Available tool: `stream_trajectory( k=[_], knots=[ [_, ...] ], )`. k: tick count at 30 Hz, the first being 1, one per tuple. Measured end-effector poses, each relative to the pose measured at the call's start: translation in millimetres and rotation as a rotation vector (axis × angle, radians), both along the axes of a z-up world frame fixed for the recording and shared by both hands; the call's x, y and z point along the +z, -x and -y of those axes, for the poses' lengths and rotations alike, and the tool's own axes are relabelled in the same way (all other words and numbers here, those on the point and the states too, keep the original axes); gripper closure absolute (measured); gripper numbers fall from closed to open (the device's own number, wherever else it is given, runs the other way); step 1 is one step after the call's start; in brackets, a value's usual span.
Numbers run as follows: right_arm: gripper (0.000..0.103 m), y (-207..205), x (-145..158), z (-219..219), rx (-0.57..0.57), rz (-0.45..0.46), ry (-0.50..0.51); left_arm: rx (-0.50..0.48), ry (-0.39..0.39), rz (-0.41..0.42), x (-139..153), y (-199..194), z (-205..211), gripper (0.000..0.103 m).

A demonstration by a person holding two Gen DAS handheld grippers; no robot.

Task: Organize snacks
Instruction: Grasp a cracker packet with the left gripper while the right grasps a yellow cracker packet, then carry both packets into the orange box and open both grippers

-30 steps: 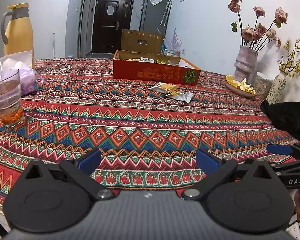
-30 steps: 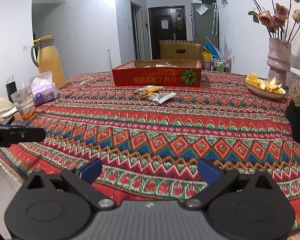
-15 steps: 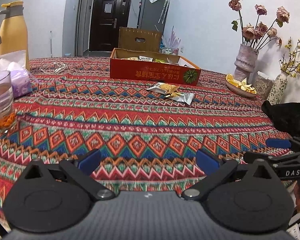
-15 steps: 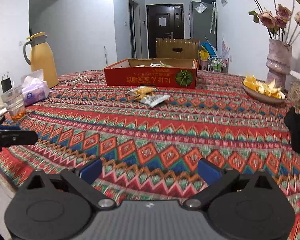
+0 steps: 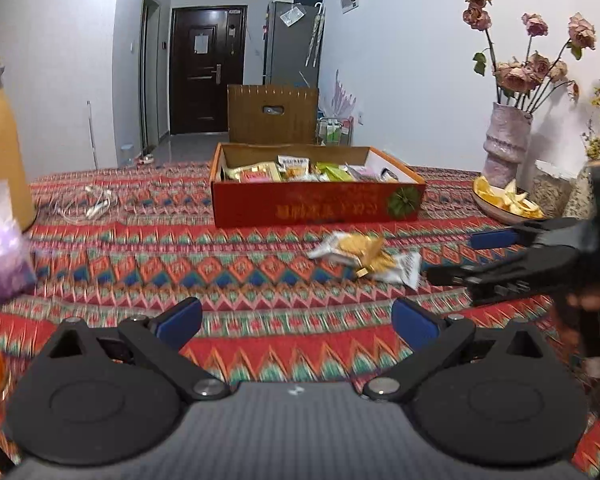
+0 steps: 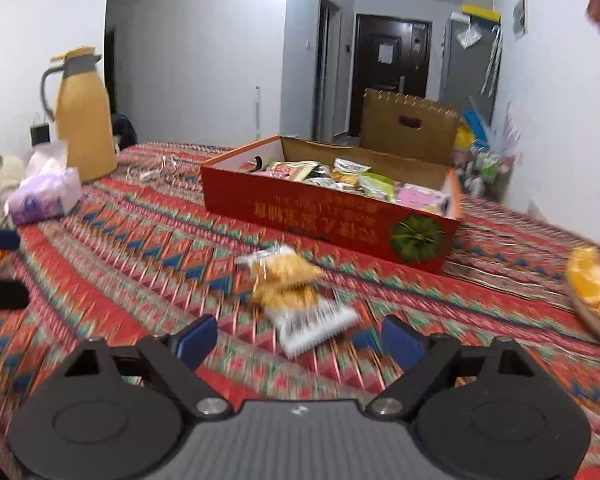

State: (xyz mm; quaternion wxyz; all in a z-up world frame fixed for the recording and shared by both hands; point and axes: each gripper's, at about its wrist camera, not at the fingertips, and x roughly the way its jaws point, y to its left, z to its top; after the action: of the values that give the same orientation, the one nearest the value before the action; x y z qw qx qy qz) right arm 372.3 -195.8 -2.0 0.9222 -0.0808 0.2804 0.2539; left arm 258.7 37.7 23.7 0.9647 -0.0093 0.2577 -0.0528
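Right claw (image 6: 298,340) spread, jaws just been closing a little, nothing pinched; loose snack packets (image 6: 296,296) lie on the desk (image 6: 140,248) just ahead of its tips. Left claw (image 5: 296,320) spread, empty, packets further ahead to its right. Red box (image 6: 332,216) beyond already holds many snacks. Left: these last packets.

My left gripper (image 5: 296,322) and right gripper (image 6: 298,342) are matte black, each with blue pads (image 5: 179,322) on two fingers, silver pivot screws (image 5: 206,387), round embossed side discs and a ribbed grey centre plate (image 6: 296,440).
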Motion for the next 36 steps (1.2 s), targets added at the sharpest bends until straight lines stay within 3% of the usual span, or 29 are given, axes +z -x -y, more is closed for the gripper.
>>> stream_trajectory(
  k=[5, 8, 9, 10, 13, 16, 20, 22, 25, 29, 31, 33, 34, 36],
  knots=[
    [0.022, -61.5, -28.8, -26.7, 0.091, -0.079, 0.054, 0.000, 0.010, -0.026, -5.5, -35.3, -1.3, 0.000],
    [0.030, -76.3, -41.3, -30.5, 0.122, -0.095, 0.058, 0.022, 0.063, -0.075, -12.1, -57.1, 0.6, 0.000],
    [0.038, -77.9, -42.2, -27.7, 0.125, -0.108, 0.040, 0.032, 0.085, -0.089, -14.3, -62.1, 1.0, 0.000],
    [0.056, -77.8, -41.4, -23.7, 0.108, -0.110, 0.036, 0.044, 0.116, -0.108, -16.5, -69.1, 2.3, 0.000],
    [0.062, -75.5, -35.2, 0.7, 0.022, -0.146, 0.018, 0.077, 0.189, -0.147, -19.5, -84.8, 9.0, 0.000],
    [0.062, -75.8, -36.3, 33.3, -0.097, -0.100, 0.009, 0.109, 0.227, -0.181, -26.6, -104.6, 32.9, 0.000],
    [0.063, -77.0, -27.2, 70.6, -0.204, -0.054, -0.104, 0.164, 0.177, -0.227, -42.8, -144.8, 76.8, 0.000],
    [0.062, -73.1, -24.6, 77.4, -0.244, -0.016, -0.098, 0.180, 0.143, -0.209, -51.1, -165.5, 91.0, 0.000],
    [0.062, -74.1, -25.8, 84.4, -0.276, -0.011, -0.092, 0.265, 0.098, -0.196, -59.9, -190.5, 104.0, 0.000],
    [0.062, -73.9, -25.0, 86.1, -0.263, -0.016, -0.110, 0.357, 0.125, -0.214, -67.4, -217.9, 103.5, 0.001],
    [0.062, -74.0, -24.7, 85.8, -0.261, -0.016, -0.108, 0.389, 0.077, -0.203, -68.2, -221.0, 107.8, 0.013],
    [0.062, -75.1, -24.9, 86.1, -0.259, -0.021, -0.112, 0.352, 0.027, -0.181, -67.8, -216.1, 114.3, 0.040],
    [0.062, -74.1, -24.6, 85.5, -0.257, -0.022, -0.113, 0.312, -0.013, -0.174, -67.7, -211.8, 118.9, 0.044],
    [0.062, -71.6, -23.3, 83.1, -0.247, -0.017, -0.111, 0.268, -0.018, -0.172, -67.5, -201.8, 121.9, 0.046]
  ],
)
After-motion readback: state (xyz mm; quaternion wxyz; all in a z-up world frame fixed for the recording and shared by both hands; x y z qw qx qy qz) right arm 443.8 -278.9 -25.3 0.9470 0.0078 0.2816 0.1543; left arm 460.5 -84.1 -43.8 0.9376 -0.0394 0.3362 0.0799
